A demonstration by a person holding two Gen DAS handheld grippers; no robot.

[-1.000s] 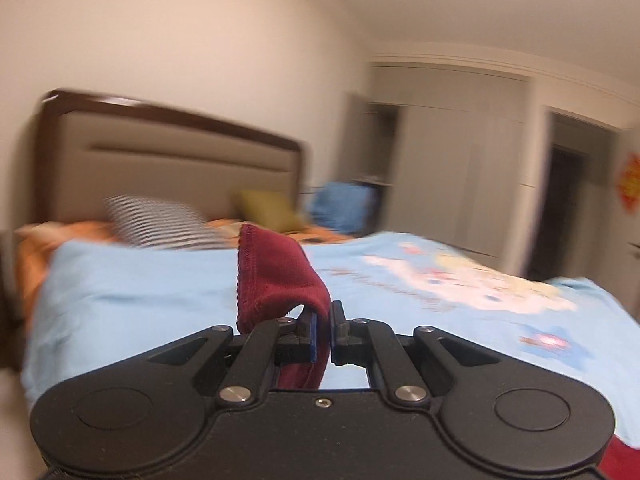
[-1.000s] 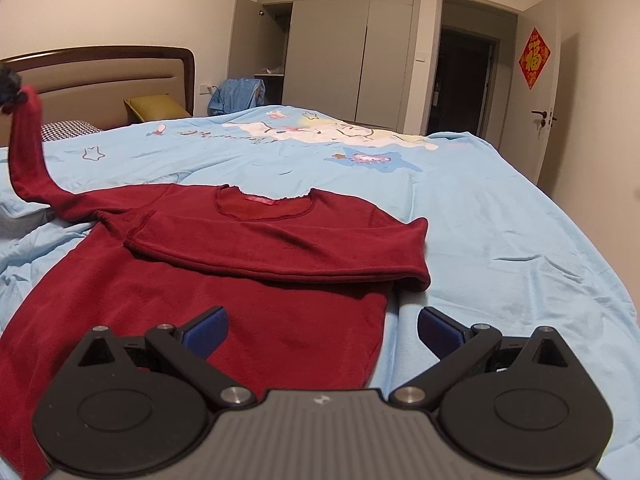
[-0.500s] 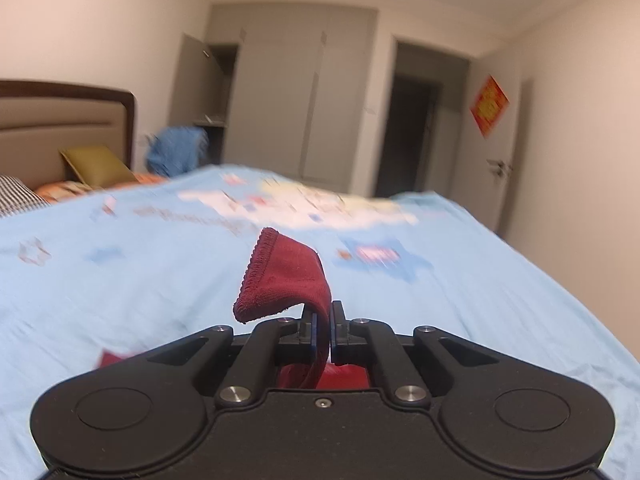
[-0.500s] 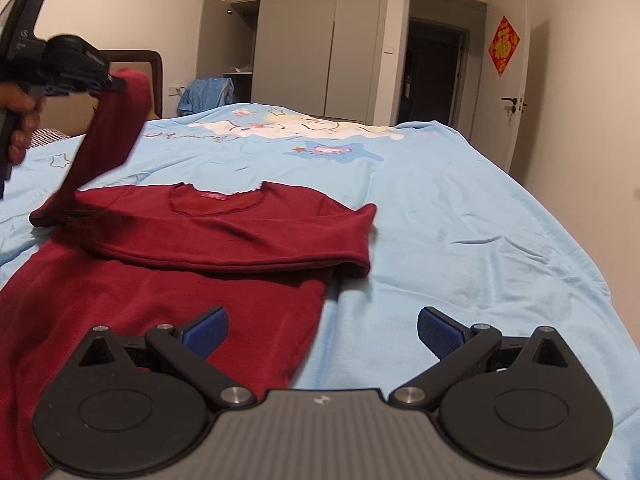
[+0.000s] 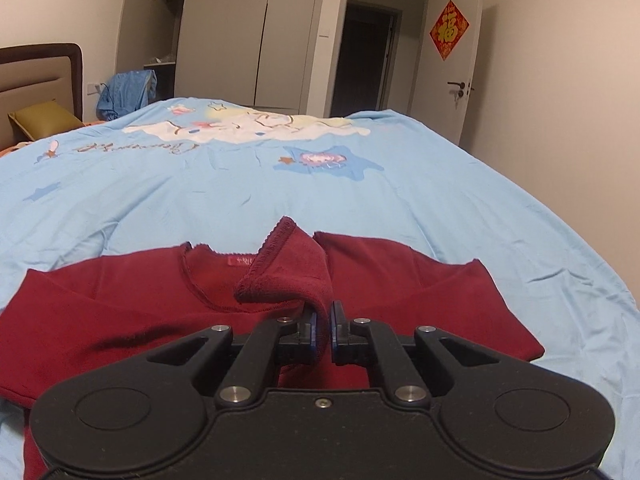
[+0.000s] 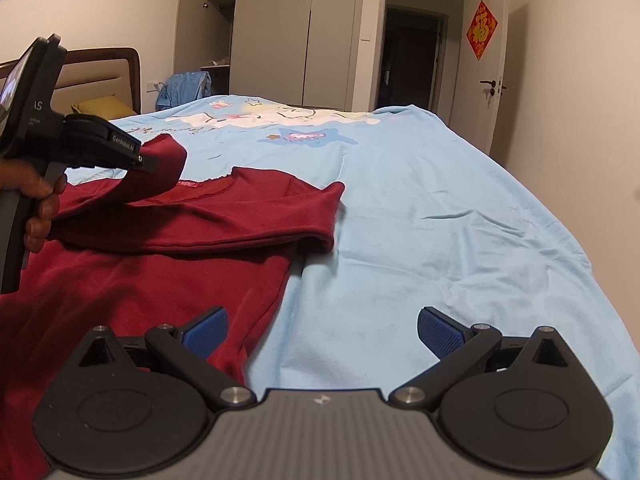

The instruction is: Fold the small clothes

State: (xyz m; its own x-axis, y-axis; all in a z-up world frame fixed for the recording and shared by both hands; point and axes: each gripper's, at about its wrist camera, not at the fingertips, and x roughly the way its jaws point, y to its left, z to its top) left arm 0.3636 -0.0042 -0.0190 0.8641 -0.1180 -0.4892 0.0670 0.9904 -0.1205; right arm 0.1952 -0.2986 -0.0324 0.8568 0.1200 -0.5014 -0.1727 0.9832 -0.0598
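One sleeve cuff (image 5: 286, 276) (pinched, left gripper (image 5: 323, 330)) hides shirt's (image 5: 120, 312) collar.

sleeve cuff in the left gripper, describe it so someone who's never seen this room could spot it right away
On the light blue bedspread lies a dark red long-sleeved top. Near its neckline, the left gripper pinches one sleeve cuff and holds it above the chest. It is the only lifted, curled part; the other sleeve lies folded flat across the top.

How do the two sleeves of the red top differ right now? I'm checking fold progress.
The left sleeve is lifted, its cuff pinched in the left tongs; the right sleeve lies flat, folded across the chest, untouched. The left curls in mid-air; the right is straight. Both are dark red.
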